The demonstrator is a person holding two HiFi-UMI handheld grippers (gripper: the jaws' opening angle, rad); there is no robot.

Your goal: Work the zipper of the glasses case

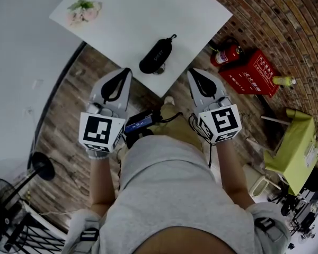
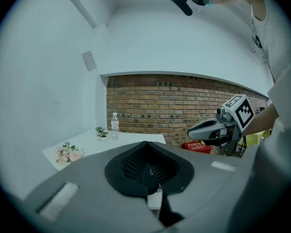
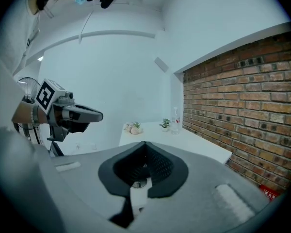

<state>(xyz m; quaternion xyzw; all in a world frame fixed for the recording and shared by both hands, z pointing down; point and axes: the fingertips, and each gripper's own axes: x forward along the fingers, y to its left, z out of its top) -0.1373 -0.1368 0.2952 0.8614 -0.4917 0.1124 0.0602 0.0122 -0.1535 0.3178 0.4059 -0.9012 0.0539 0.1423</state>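
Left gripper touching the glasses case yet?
Apart. Head view shows a strip of white tabletop between the left gripper and the glasses case.

The glasses case (image 1: 156, 56) lies on the table (image 1: 127, 20), close to its near corner. The flowers (image 1: 85, 10) lie at the far left of the same table. In the left gripper view a small plant (image 2: 102, 132) and a bottle (image 2: 115, 125) stand side by side behind them. The left gripper (image 1: 127, 73) and the right gripper (image 1: 193, 74) are nearer than this corner — one at each side of it, both apart from the case. On the floor right of the table is a fire extinguisher (image 1: 226, 54), with a box (image 1: 253, 73) just beside it on the right, before the brick wall (image 1: 286, 20). A fan (image 1: 2, 205) is at the near left.
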